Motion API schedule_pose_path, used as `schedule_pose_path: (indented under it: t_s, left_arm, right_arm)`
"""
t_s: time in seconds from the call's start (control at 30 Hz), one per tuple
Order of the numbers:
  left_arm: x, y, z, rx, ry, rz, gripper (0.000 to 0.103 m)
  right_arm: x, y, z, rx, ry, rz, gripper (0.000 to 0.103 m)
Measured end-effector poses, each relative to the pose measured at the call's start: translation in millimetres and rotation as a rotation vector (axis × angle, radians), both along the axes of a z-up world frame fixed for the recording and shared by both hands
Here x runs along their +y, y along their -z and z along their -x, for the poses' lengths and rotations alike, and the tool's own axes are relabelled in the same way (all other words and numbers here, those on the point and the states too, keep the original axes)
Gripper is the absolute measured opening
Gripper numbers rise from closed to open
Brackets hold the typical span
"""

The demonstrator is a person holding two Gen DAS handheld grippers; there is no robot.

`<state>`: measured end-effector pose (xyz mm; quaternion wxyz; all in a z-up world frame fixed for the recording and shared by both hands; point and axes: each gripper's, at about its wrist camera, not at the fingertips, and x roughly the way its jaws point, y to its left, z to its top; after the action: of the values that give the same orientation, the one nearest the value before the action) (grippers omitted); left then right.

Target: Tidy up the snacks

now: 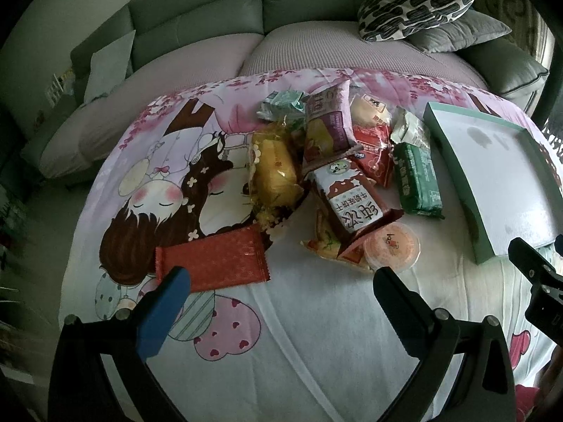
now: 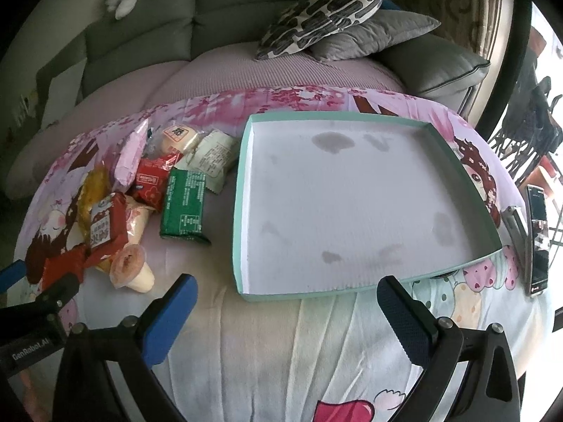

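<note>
A pile of snack packets lies on a cartoon-print cloth: a flat red packet (image 1: 211, 263), a yellow cake packet (image 1: 274, 168), a red-and-white biscuit box (image 1: 348, 200), a green packet (image 1: 418, 179) and an orange jelly cup (image 1: 392, 249). A shallow green-rimmed tray (image 2: 242, 183) with a white floor lies to their right, with nothing in it. My left gripper (image 1: 281, 281) is open and empty, just short of the red packet and the jelly cup. My right gripper (image 2: 286, 292) is open and empty at the tray's near edge.
A grey sofa (image 1: 197, 17) with a patterned cushion (image 2: 323, 10) and a grey cushion (image 2: 380, 31) stands behind the cloth. A phone (image 2: 538, 239) lies at the cloth's right edge. The other gripper shows at the edge of each view.
</note>
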<state>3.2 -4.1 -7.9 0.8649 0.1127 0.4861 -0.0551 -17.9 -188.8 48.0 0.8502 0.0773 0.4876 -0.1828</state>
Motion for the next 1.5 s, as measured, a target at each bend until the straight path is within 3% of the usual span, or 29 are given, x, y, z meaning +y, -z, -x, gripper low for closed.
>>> schedule_pose_path:
  t_s: [1.5]
  left_arm:
    - [1.5, 4.6, -2.4, 0.024, -0.017, 0.011, 0.103]
  right_arm:
    - [-2.5, 3.4, 0.0, 0.012, 0.007, -0.008, 0.103]
